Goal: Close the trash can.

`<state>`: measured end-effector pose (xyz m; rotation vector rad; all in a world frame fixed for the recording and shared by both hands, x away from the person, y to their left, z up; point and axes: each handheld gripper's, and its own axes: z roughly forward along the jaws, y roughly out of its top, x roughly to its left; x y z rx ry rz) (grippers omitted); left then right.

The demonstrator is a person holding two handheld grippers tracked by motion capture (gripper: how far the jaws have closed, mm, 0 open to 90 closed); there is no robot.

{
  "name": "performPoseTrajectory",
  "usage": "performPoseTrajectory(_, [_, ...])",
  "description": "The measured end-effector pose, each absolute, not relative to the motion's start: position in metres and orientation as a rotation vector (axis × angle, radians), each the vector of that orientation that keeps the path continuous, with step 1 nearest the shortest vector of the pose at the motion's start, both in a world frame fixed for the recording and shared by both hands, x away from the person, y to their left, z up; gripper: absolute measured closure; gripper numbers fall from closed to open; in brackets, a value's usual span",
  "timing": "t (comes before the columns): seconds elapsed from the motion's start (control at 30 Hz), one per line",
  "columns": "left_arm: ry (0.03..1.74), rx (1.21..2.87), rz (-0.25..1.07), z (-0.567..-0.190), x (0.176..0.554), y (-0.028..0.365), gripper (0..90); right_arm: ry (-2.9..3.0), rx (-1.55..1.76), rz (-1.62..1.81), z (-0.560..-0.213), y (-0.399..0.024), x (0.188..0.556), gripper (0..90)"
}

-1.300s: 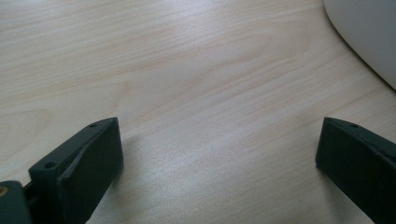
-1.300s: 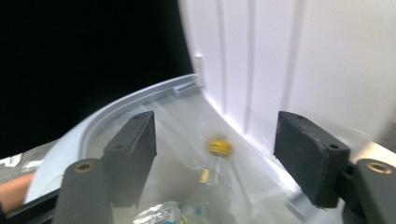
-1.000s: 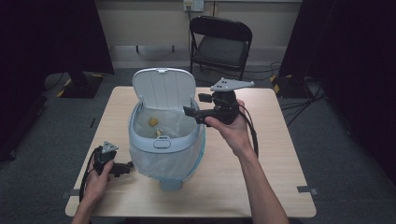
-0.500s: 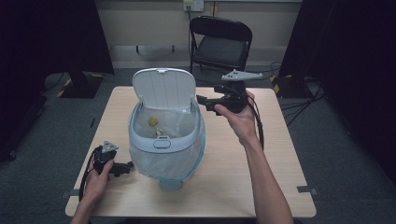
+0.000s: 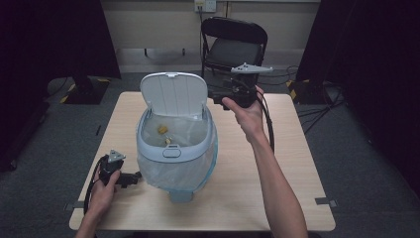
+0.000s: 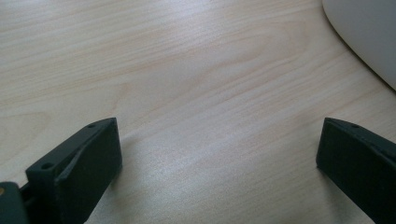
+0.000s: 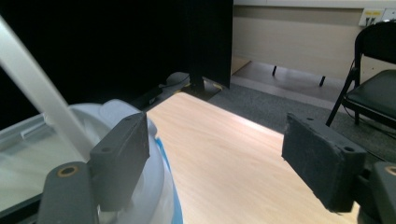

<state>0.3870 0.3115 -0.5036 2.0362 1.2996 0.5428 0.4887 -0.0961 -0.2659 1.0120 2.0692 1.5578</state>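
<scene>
A pale blue bin (image 5: 176, 148) with a clear liner stands mid-table, its white lid (image 5: 173, 94) raised upright at the back. Yellow scraps (image 5: 162, 129) lie inside. My right gripper (image 5: 214, 96) is held in the air just right of the lid and points left toward it. Its jaws have just been closing a little but still stand open, with nothing between them. In the right gripper view (image 7: 217, 135) the lid's edge (image 7: 37, 93) and the bin's rim (image 7: 159, 177) lie at the left. My left gripper (image 5: 133, 177) rests on the table by the bin's lower left, open (image 6: 219, 128) over bare wood.
The wooden table (image 5: 297, 173) has free room to the right of the bin and in front of it. A black folding chair (image 5: 233, 47) stands behind the far edge. Cables trail from both grippers. The bin's pale wall (image 6: 369, 42) is at the upper right of the left gripper view.
My right hand has carried its gripper from over the bin's right rim toward the far side of the table, beside the lid. The left hand has stayed put.
</scene>
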Motion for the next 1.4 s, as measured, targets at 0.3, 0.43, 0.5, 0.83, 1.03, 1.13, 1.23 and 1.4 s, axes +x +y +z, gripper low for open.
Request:
performPoseTrajectory(0.3, [1.3, 2.037, 0.544, -0.504, 0.387, 0.312, 0.0, 2.074, 0.986, 1.602, -0.25, -0.091, 0.496, 25.3])
performPoseTrajectory(0.43, [1.299, 2.036, 0.543, -0.504, 0.387, 0.311, 0.0, 2.118, 0.952, 1.635, -0.248, -0.088, 0.494, 31.7])
performPoseTrajectory(0.5, [1.301, 2.036, 0.545, -0.504, 0.387, 0.311, 0.0, 2.149, 0.925, 1.649, -0.25, -0.087, 0.493, 29.9])
performPoseTrajectory(0.83, [1.309, 2.03, 0.552, -0.504, 0.385, 0.311, 0.3, 2.212, 0.855, 1.601, -0.253, -0.085, 0.474, 29.1])
performPoseTrajectory(1.03, [1.309, 2.031, 0.552, -0.504, 0.385, 0.311, 0.4, 2.226, 0.84, 1.622, -0.259, -0.085, 0.467, 28.9])
performPoseTrajectory(1.13, [1.309, 2.03, 0.552, -0.504, 0.385, 0.311, 0.3, 2.237, 0.826, 1.668, -0.263, -0.086, 0.464, 28.5])
performPoseTrajectory(1.23, [1.309, 2.03, 0.552, -0.504, 0.385, 0.311, 0.3, 2.238, 0.814, 1.683, -0.266, -0.086, 0.46, 26.7])
performPoseTrajectory(1.4, [1.309, 2.03, 0.552, -0.504, 0.385, 0.311, 0.3, 2.265, 0.762, 1.678, -0.263, -0.078, 0.45, 26.8])
